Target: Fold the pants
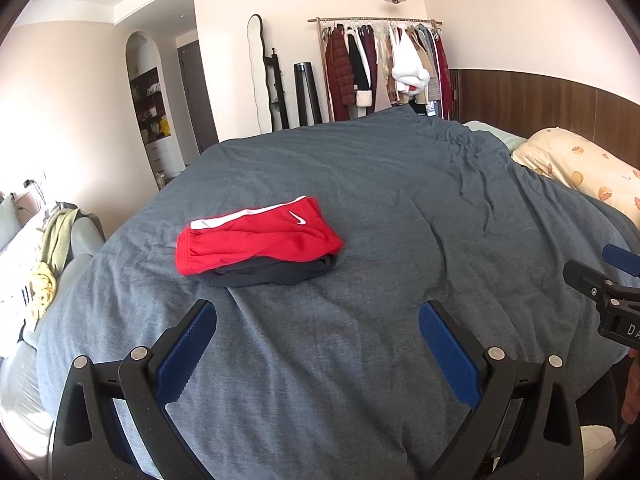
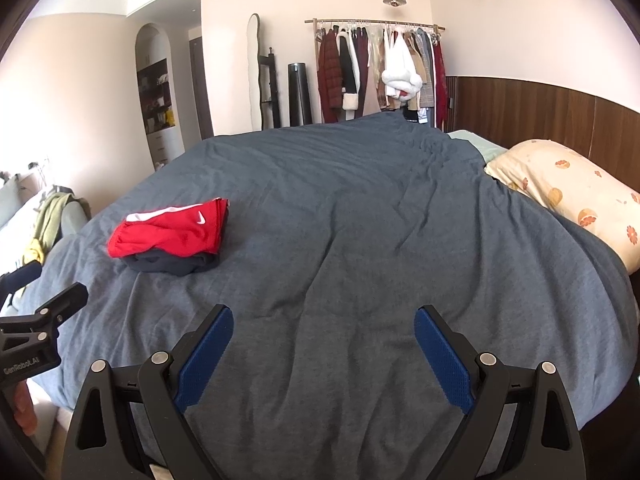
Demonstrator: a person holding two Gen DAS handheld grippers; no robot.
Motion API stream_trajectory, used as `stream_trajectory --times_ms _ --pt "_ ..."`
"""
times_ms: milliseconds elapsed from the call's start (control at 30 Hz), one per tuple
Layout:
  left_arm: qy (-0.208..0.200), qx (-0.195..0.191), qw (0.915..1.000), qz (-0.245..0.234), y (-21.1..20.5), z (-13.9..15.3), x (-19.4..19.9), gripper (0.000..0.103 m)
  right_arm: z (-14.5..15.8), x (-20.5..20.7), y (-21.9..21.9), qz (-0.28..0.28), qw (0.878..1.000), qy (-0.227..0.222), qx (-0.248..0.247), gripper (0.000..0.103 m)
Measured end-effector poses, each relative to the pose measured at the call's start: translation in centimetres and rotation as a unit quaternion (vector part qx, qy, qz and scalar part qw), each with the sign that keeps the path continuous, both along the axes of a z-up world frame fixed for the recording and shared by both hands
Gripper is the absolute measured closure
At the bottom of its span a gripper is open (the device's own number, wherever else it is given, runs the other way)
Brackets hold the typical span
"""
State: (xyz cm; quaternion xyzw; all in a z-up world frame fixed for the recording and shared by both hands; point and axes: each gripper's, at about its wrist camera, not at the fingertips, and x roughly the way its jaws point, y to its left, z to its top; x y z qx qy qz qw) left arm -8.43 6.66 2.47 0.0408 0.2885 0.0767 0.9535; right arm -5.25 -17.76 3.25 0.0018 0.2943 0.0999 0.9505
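Blue-padded, the left hand-held gripper (image 1: pixel 318 316) and the right hand-held gripper (image 2: pixel 324 322) are held wide apart above the grey bed cover (image 2: pixel 360 240), nothing gripped or touched. Folded red shorts (image 1: pixel 256 240) are seen on dark pants (image 1: pixel 272 274), left of centre, well beyond both.

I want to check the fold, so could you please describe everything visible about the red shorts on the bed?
The red shorts look like soft athletic fabric, with a white side stripe and a small white swoosh logo. They lie folded into a compact, slightly rumpled bundle on top of a folded dark garment, which peeks out beneath their near edge. The stack rests on the grey bedspread, left of centre. Neither pair of tongs touches them.
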Motion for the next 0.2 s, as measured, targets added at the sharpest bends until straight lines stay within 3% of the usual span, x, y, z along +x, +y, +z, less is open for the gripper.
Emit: stream_trajectory --times_ms 200 --pt "0.005 -0.003 1.0000 0.006 0.45 -0.15 0.65 0.000 -0.32 0.62 0.00 -0.002 1.000 0.009 0.000 0.010"
